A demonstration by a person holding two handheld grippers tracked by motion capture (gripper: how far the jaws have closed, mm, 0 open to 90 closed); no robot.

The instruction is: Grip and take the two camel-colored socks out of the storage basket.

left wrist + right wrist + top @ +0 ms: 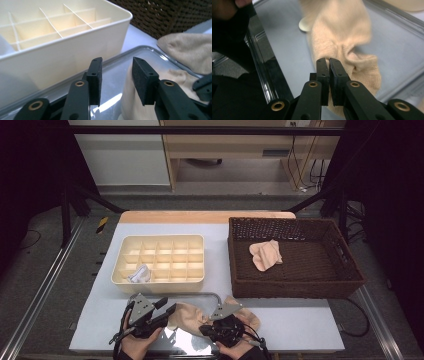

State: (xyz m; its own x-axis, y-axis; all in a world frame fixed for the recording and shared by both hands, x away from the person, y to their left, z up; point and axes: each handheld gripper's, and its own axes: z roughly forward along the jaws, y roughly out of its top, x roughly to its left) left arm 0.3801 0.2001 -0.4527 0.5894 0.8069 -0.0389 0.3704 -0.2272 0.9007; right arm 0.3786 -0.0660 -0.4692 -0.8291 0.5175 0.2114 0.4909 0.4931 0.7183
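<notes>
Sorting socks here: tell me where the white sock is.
In the high view the white sock sits in the cream divided box, in its near-left corner compartment, left of the wicker basket.

your sock point(337, 40): pale peach knit, soft and rumpled, lying flat along the clear tray point(140, 53) at the near edge of the surface point(220, 265). one end is bunched into a fold and pinched in your right tool point(329, 61). the other end sits between the pads of your left tool point(117, 72), unpressed.
</notes>
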